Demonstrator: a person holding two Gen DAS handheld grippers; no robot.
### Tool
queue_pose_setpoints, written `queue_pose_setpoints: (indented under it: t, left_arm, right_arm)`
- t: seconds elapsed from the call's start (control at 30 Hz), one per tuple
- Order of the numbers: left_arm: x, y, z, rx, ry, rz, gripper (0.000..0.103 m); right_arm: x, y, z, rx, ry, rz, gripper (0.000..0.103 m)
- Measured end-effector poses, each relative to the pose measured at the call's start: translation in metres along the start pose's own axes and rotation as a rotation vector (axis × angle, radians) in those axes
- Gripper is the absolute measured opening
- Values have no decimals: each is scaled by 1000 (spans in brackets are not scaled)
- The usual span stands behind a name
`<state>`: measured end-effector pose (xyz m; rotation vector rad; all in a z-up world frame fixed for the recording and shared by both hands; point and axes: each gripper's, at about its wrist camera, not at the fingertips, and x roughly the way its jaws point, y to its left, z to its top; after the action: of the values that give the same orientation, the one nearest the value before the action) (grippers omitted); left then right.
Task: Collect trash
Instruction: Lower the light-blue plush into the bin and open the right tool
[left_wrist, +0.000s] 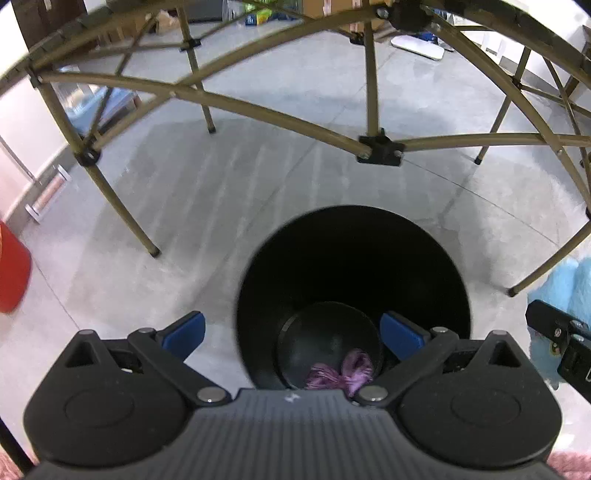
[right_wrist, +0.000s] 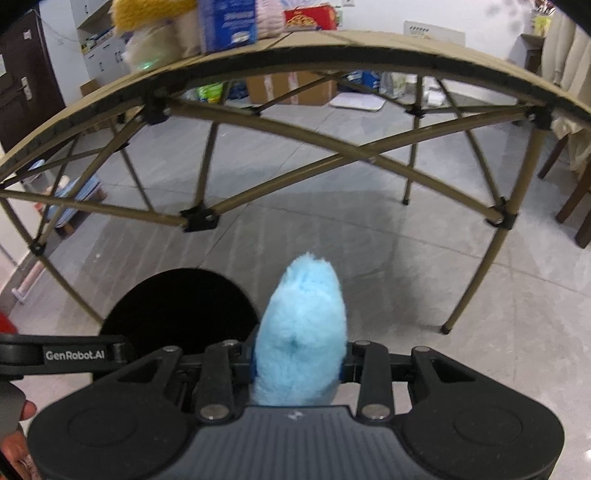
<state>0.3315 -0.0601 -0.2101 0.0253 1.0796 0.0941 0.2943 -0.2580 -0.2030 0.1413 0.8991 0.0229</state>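
A purple fluffy wad lies at the bottom of the black bin, which stands on the floor beside the folding table. Above the bin's mouth, the left hand-held gripper stands with jaws wide apart and empty. The right hand-held gripper is clamped on a blue fluffy wad, near the bin.

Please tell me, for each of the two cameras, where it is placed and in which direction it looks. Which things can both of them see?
Left wrist: sits on the left gripper, looks steeply down into the black bin holding a purple scrap; its open blue fingers show.
Right wrist: sits on the right gripper, looks forward and down at floor and folding table; its jaws clamp a blue fluffy item; a hand shows at the left edge.
Shared: bin, table frame, blue fluffy item.
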Motion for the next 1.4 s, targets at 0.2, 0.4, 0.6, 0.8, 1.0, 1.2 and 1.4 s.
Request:
queue_pose_setpoints:
  t: [0.2, 0.4, 0.6, 0.8, 1.0, 1.2, 1.4]
  left_arm:
    - [-9, 31, -3, -5, -45, 35, 103]
    - [-8, 72, -6, -45, -35, 67, 103]
    - [-1, 102, -8, -88, -9, 95, 103]
    - [-3, 115, -14, -104, -1, 105, 103]
    - [-4, 133, -15, -130, 6, 131, 103]
    - [-3, 147, -14, -169, 9, 156, 103]
    - [-5, 145, -13, -164, -1, 150, 103]
  right_arm:
    - [0, 30, 2, -48, 14, 42, 34]
    - [12, 64, 2, -93, 56, 62, 34]
    - [36, 85, 1, -81, 131, 57, 34]
    - [56, 106, -3, -82, 176, 51, 34]
    - [70, 124, -5, -98, 201, 54, 34]
    - [78, 132, -7, -115, 211, 57, 34]
    - [74, 132, -3, -117, 181, 41, 48]
